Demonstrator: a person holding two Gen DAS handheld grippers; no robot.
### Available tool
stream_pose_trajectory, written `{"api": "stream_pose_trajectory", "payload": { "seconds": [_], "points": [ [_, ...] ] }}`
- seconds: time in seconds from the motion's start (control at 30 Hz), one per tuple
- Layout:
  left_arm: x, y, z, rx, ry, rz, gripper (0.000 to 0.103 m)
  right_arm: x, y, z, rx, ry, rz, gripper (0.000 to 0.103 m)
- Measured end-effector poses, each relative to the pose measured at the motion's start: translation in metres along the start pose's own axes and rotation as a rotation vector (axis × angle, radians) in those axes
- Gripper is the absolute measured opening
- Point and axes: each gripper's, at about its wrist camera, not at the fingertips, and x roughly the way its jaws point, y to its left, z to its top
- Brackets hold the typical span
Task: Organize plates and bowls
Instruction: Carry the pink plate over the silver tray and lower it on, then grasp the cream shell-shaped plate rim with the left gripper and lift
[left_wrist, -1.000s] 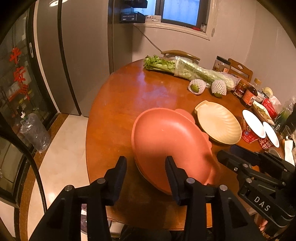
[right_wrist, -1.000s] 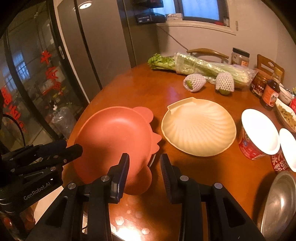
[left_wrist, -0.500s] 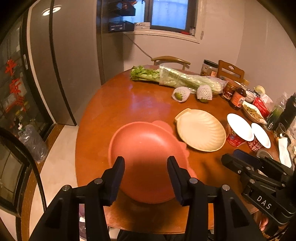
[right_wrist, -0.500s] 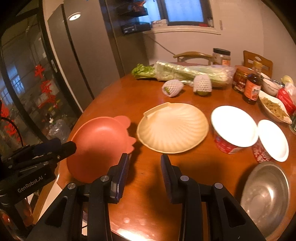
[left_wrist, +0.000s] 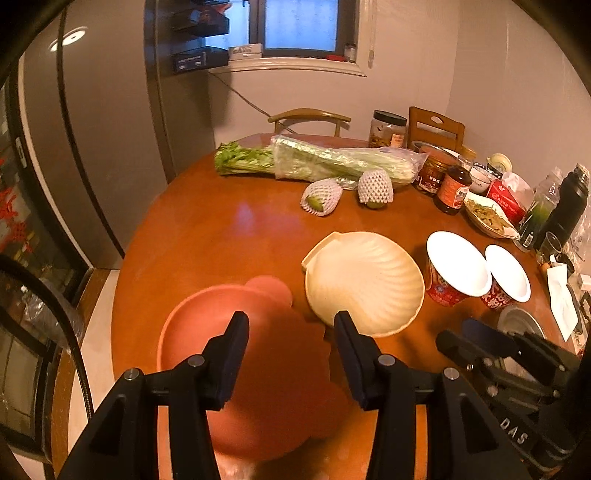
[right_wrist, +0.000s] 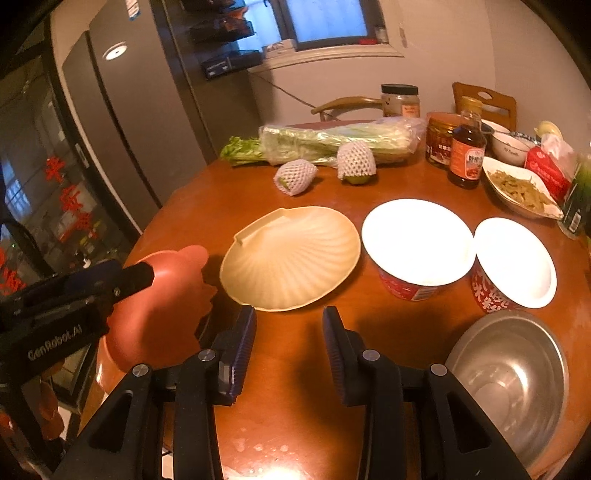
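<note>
Celery (right_wrist: 332, 142) and netted fruit (right_wrist: 295, 176) lie beyond shell plate (right_wrist: 291, 256).

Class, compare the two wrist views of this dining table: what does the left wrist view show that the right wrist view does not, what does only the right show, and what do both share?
Only the left wrist view shows the black flask and nearly all of the pink plate.

Only the right wrist view shows the steel bowl almost whole; the left shows a sliver.

Both share the shell plate, two white-lidded cups, netted fruit and bagged celery.
</note>
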Motion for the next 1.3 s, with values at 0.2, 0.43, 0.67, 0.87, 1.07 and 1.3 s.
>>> {"api": "stream_pose_trajectory", "payload": {
  "seconds": [0.2,0.43,0.67,0.87,1.07,1.3],
  "points": [
    [0.017,-0.006,0.028,0.027,0.011,-0.028,0.048,0.014,-0.011,0.005,0.044,0.015,-0.005,0.044],
    [0.047,-0.018,0.051,0.096,0.069,-0.049,0.048,0.031,-0.014,0.010,0.080,0.035,-0.008,0.044],
    [0.081,-0.031,0.060,0.155,0.115,-0.053,0.048,0.049,-0.016,0.011,0.105,0.059,-0.021,0.045],
    [0.109,-0.029,0.059,0.154,0.162,-0.060,0.048,0.065,-0.023,0.011,0.137,0.087,-0.025,0.046],
    [0.129,-0.029,0.054,0.147,0.196,-0.062,0.048,0.078,-0.024,0.011,0.146,0.106,-0.026,0.046],
    [0.139,-0.032,0.051,0.150,0.206,-0.051,0.033,0.086,-0.021,0.012,0.123,0.108,-0.038,0.046]
  ]
}}
